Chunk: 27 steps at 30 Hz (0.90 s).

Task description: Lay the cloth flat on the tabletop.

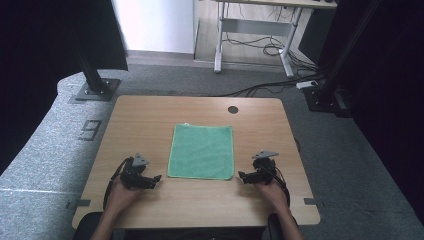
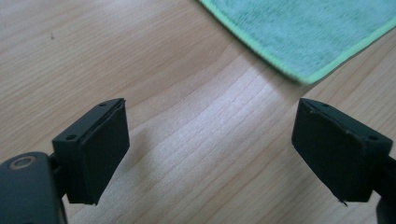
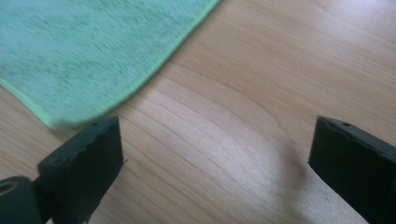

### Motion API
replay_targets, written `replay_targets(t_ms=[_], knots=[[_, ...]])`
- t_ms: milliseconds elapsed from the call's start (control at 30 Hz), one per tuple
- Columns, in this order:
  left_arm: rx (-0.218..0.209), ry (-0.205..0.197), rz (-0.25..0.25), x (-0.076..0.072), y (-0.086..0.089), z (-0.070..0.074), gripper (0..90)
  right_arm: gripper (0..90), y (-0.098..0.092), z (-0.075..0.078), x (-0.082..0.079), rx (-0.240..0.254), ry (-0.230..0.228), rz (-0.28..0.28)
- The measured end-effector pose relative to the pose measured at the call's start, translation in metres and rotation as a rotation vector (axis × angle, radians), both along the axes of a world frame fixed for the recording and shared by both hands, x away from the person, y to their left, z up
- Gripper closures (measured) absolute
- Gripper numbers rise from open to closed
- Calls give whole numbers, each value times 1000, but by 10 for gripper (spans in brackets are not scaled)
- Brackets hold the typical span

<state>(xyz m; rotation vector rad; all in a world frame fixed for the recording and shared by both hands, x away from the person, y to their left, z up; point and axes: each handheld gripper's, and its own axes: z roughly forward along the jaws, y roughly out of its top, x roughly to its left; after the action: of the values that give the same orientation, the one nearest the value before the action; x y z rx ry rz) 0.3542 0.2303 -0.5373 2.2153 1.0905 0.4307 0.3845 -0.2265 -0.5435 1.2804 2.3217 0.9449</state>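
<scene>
- Green cloth (image 1: 201,151) lies flat at the middle of the wooden table (image 1: 145,120).
- Left tongs (image 1: 156,180) sit just off the cloth's near left corner, jaws spread wide, nothing between them.
- Right tongs (image 1: 241,176) sit just off its near right corner, likewise wide apart and empty.

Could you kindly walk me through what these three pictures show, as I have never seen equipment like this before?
A person sits at a wooden table with a hand-held gripper in each hand: the left hand-held gripper and the right hand-held gripper. The high view looks down from above. The other two pictures come from cameras on the grippers, looking along their black jaws. A green cloth lies flat between them; its corners also show here and here. Both pairs of jaws stand open over bare wood, holding nothing.
</scene>
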Motion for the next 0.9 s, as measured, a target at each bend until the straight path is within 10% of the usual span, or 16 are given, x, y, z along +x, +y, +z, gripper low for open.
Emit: replay_targets(t_ms=[900], knots=[[-17,15,-8,5,0,-11,0,0,-5,-13,-3,1,-49,-25]])
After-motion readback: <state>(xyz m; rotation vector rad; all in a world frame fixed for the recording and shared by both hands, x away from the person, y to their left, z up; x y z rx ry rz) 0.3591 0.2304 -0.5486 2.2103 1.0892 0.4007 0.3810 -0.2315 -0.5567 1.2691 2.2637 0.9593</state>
